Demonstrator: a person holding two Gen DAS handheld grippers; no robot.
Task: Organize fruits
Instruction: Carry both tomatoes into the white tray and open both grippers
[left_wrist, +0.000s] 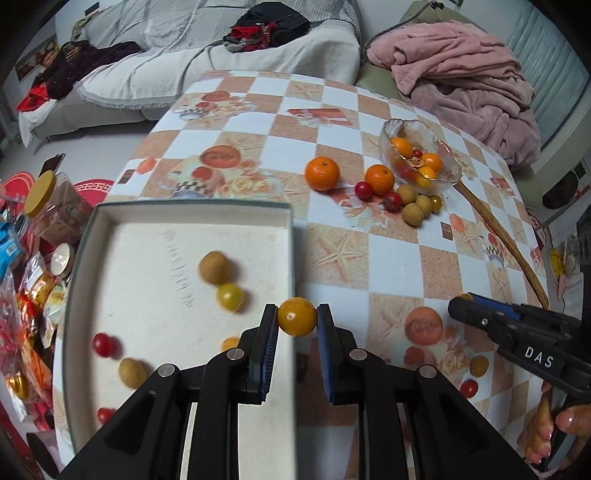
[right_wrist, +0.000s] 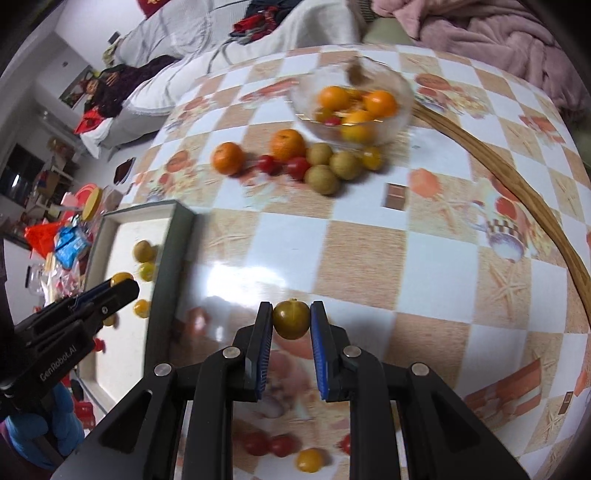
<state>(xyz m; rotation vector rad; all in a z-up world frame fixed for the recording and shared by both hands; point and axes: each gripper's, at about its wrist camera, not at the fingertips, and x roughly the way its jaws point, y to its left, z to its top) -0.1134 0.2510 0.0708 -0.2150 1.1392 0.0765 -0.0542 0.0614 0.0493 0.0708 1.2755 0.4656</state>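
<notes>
Lying at left on checked tablecloth (left_wrist: 369, 266): white shallow rectangular tray (left_wrist: 147, 236), already holding several small fruits. Left gripper (left_wrist: 297, 321) clamping round yellow-orange fruit (left_wrist: 297, 316) over tray's right edge. Right gripper (right_wrist: 291, 320) pinching olive-yellow round fruit (right_wrist: 291, 319) above table. Standing far right: glass bowl (right_wrist: 400, 110) of fruit.

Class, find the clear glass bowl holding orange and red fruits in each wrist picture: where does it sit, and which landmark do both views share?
Left wrist view: the clear glass bowl sits upper right of centre, on the checked tablecloth.
Right wrist view: the bowl is near the top, right of centre, blurred.
Shared landmark: the two larger oranges just to its left on the cloth.
</notes>
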